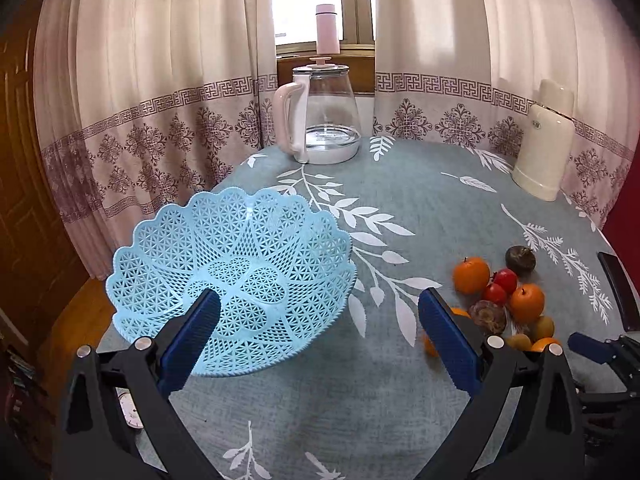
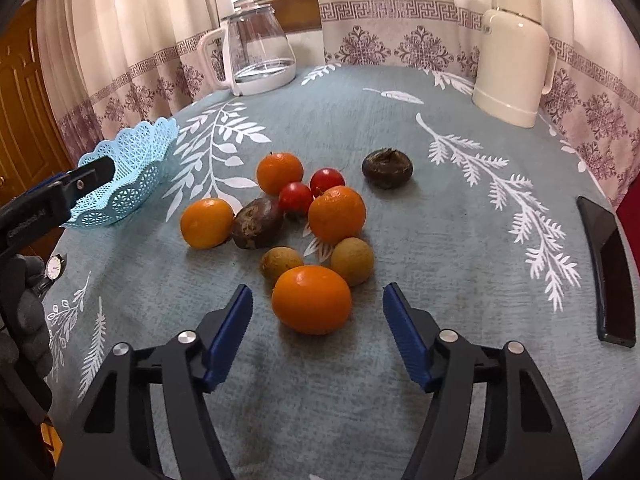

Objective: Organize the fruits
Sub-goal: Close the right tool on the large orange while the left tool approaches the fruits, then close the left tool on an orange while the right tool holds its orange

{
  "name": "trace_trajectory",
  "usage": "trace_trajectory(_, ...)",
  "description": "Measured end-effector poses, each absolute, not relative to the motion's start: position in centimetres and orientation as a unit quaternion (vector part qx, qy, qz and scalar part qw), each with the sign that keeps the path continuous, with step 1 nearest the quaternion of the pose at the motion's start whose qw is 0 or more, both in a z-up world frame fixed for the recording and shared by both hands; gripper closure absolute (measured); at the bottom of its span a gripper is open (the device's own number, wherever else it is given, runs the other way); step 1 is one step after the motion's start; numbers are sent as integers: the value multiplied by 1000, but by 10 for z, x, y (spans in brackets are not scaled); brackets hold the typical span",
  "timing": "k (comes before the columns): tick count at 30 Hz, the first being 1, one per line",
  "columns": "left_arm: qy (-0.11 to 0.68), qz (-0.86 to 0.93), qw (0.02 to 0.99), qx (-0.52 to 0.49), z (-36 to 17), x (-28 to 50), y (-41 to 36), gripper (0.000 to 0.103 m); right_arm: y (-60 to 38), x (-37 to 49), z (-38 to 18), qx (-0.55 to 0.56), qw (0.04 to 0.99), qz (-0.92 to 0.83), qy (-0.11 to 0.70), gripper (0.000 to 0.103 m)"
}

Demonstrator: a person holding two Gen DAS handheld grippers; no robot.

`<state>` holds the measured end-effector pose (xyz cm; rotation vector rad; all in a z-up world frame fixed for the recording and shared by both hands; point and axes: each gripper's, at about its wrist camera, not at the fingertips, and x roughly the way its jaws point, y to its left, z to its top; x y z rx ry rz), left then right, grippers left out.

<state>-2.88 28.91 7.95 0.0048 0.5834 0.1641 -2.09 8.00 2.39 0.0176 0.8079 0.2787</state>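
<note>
A loose pile of fruit lies on the blue-grey tablecloth: several oranges, two small red fruits (image 2: 295, 197), two tan ones (image 2: 352, 261) and a dark wrinkled fruit (image 2: 256, 222). A second dark fruit (image 2: 386, 168) sits apart behind them. My right gripper (image 2: 317, 291) is open, and the nearest orange (image 2: 312, 300) lies between its fingertips without touching them. The light blue lattice basket (image 1: 232, 272) stands empty at the table's left edge. My left gripper (image 1: 320, 312) is open, with its left finger (image 1: 200, 320) over the basket's near rim. The fruit pile (image 1: 500, 292) lies to its right.
A glass kettle (image 1: 320, 116) with a pale handle stands at the back and a cream thermos (image 2: 512, 52) at the back right. A black phone (image 2: 608, 272) lies by the right edge. A wristwatch (image 2: 54, 267) and a gloved hand (image 2: 24, 304) are at the left edge. Curtains hang behind.
</note>
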Motion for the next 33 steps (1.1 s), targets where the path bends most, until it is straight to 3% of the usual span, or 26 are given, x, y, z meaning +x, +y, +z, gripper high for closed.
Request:
trace_trajectory(9, 297, 62, 953, 3, 75, -10, 276, 3, 83, -7, 15, 15, 896, 142, 419, 60)
trace_trajectory(22, 322, -12, 946, 23, 69, 36, 229, 3, 44, -14, 22, 36, 904, 122, 409, 60)
trace_trajectory(28, 351, -56, 934, 29, 57, 56, 204, 13, 31, -9, 20, 49, 905, 117, 407, 60)
trace_trajectory(33, 377, -90, 922, 9, 46, 72, 197, 30, 33, -6, 17, 48, 902, 124, 411, 60)
